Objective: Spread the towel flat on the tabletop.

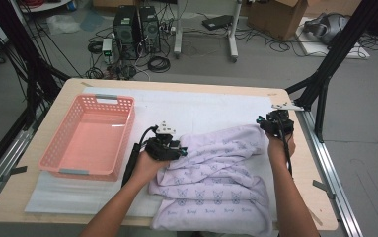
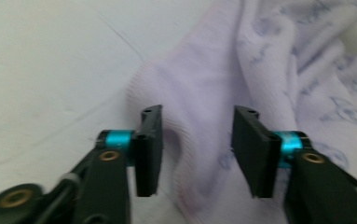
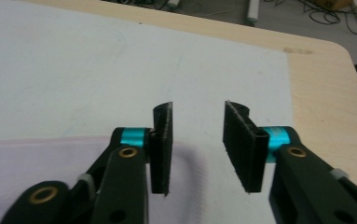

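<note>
Your forearms enter from the bottom of the high view, each hand holding a gripper over a pale lilac towel (image 1: 216, 182) printed with small blue motifs. It lies rumpled and partly folded on a white mat (image 1: 196, 106) that covers the wooden table (image 1: 320, 197).

Your left gripper (image 1: 179, 148) sits at the towel's near-left corner. In the left gripper view its two black jaws stand apart, and a raised fold of the towel (image 2: 199, 140) lies in the gap between them; the pads do not press on the cloth, and bare mat spreads beyond the left jaw.

Your right gripper (image 1: 268, 121) hovers at the towel's far right corner. In the right gripper view its jaws also stand apart, nothing between them but white mat. The towel's edge (image 3: 36, 163) lies below and outside the left jaw, just short of the gap.

Well beyond your left gripper, an empty pink basket (image 1: 60, 143) rests on the mat.
</note>
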Demonstrator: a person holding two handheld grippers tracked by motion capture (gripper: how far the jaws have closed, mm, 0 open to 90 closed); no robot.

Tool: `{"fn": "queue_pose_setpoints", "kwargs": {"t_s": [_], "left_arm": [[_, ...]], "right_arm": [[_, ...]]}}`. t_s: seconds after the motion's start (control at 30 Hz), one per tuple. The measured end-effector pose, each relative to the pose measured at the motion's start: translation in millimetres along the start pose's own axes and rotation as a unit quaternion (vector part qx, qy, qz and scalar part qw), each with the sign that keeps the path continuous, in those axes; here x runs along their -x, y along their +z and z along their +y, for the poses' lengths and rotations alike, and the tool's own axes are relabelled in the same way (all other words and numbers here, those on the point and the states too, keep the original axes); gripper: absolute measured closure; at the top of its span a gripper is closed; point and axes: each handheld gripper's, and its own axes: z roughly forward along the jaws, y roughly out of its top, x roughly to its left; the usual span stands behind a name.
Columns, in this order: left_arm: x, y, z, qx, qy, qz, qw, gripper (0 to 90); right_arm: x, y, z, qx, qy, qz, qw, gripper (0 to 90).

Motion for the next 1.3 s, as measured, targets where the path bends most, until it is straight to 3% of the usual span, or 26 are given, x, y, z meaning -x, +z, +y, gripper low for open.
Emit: {"fn": "queue_pose_setpoints", "kwargs": {"t_s": [0.1, 0.2, 0.4, 0.43, 0.5, 0.6, 0.7, 0.9, 1.07, 1.1, 1.17, 1.2, 1.3], "left_arm": [[-10.7, 4.3, 7.8, 0.005, -0.016, 0.018, 0.9997, 47.7], [-18.9, 16.1, 11.3, -0.011, -0.028, 0.024, 0.9993, 47.2], [-9.3, 44.3, 5.9, -0.059, -0.002, 0.014, 0.9982, 47.4], [-6.8, 46.3, 5.8, -0.056, 0.008, 0.023, 0.9981, 48.0], [-7.3, 47.9, 6.8, -0.046, 0.010, 0.026, 0.9985, 60.7], [-14.6, 49.7, 10.7, -0.048, 0.014, 0.056, 0.9972, 81.7], [-27.1, 47.7, 25.0, -0.032, -0.001, 0.097, 0.9948, 83.4], [-63.1, 43.0, 57.9, 0.004, -0.046, 0.134, 0.9900, 83.2], [-90.8, 43.1, 71.4, 0.020, -0.068, 0.167, 0.9834, 83.2], [-94.6, 42.8, 70.7, 0.032, -0.078, 0.167, 0.9824, 83.0], [-99.0, 43.1, 67.0, 0.030, -0.098, 0.162, 0.9814, 80.4], [-99.2, 43.5, 65.1, 0.024, -0.103, 0.160, 0.9814, 75.5], [-95.8, 41.0, 58.0, 0.036, -0.113, 0.144, 0.9824, 57.0]], "right_arm": [[-0.6, -12.5, 0.2, 0.024, -0.001, 0.014, 0.9996, 59.1], [-1.3, -23.9, -1.1, 0.030, -0.007, 0.032, 0.9990, 59.4], [-0.5, -38.7, -6.9, 0.025, -0.017, 0.058, 0.9978, 59.7], [-1.3, -40.3, -6.9, 0.026, -0.016, 0.061, 0.9976, 59.7], [-3.1, -42.7, -6.0, 0.031, -0.022, 0.066, 0.9971, 60.3], [-7.0, -42.8, -5.2, 0.034, -0.029, 0.078, 0.9959, 60.5], [-10.6, -41.0, -5.1, 0.032, -0.037, 0.093, 0.9945, 60.5], [-13.7, -39.1, -4.9, 0.032, -0.033, 0.105, 0.9934, 57.1], [-11.6, -35.5, -5.9, 0.028, -0.025, 0.108, 0.9934, 57.4], [-11.2, -35.3, -6.1, 0.026, -0.025, 0.107, 0.9936, 57.5], [-10.1, -34.4, -6.6, 0.024, -0.025, 0.109, 0.9935, 57.5], [-9.6, -33.8, -7.0, 0.021, -0.022, 0.109, 0.9936, 57.5], [-7.1, -30.4, -8.3, 0.014, -0.017, 0.108, 0.9939, 57.5]]}}
